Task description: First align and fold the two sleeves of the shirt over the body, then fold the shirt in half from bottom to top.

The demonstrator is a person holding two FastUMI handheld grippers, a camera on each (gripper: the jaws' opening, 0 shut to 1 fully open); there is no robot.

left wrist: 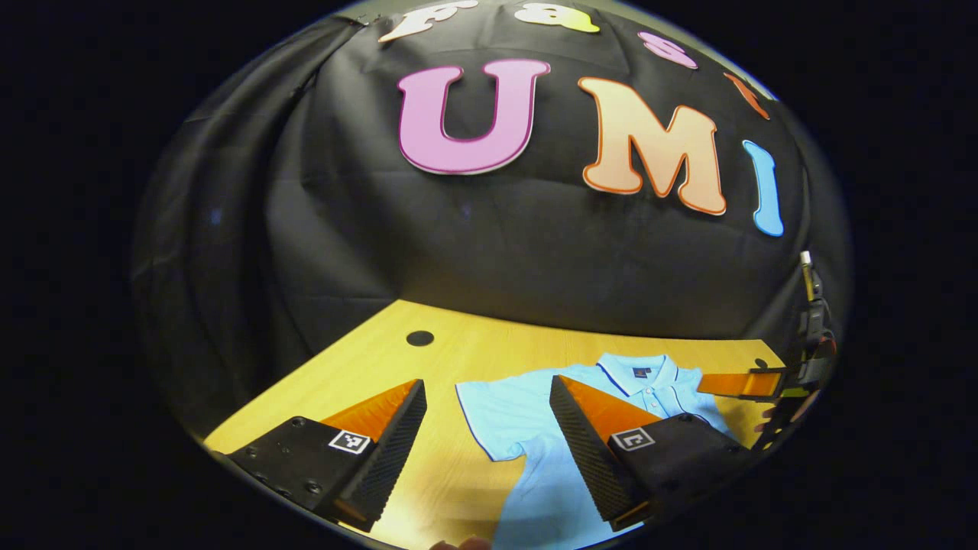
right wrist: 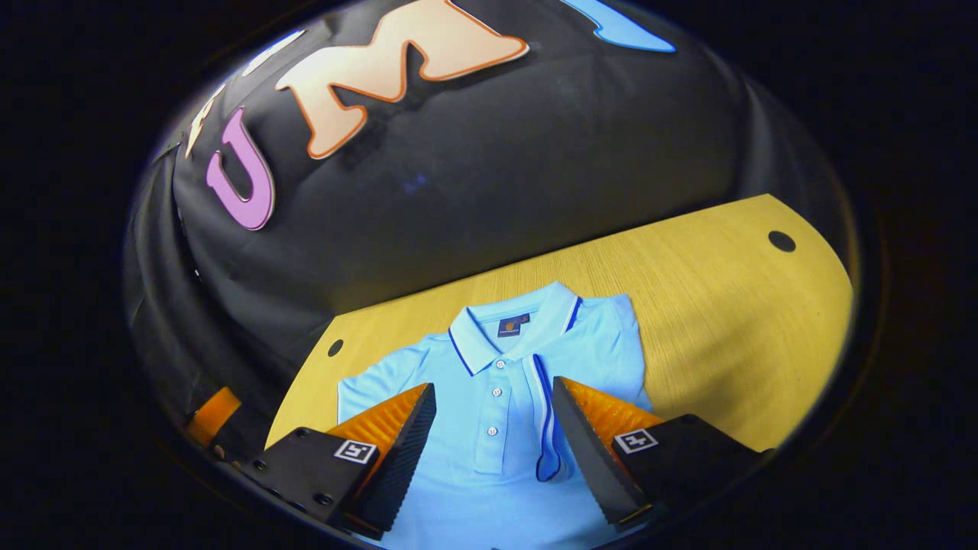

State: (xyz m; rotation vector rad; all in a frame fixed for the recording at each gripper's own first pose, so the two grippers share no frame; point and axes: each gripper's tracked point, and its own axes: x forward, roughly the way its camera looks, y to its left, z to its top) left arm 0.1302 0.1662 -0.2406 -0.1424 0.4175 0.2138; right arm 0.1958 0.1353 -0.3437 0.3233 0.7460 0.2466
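We see a light blue polo shirt lying flat, front up, on the yellow wooden table, its collar toward the far black cloth wall. The collar has dark blue edging, and a small dark label sits inside the neck; its writing is too small for us to read. Three pale buttons run down the placket. In the right gripper view, the sleeve on the right side is already folded over the body, its dark-trimmed edge lying just beside the placket, while the other sleeve on the left is spread out on the table.

Our right gripper hangs above the shirt's chest with its fingers apart, nothing between them. In the left gripper view, our left gripper has its fingers spread wide too, above the spread sleeve and the bare table beside it. Each gripper carries small square black-and-white markers with no readable words. Round dark holes mark the table's far corners.
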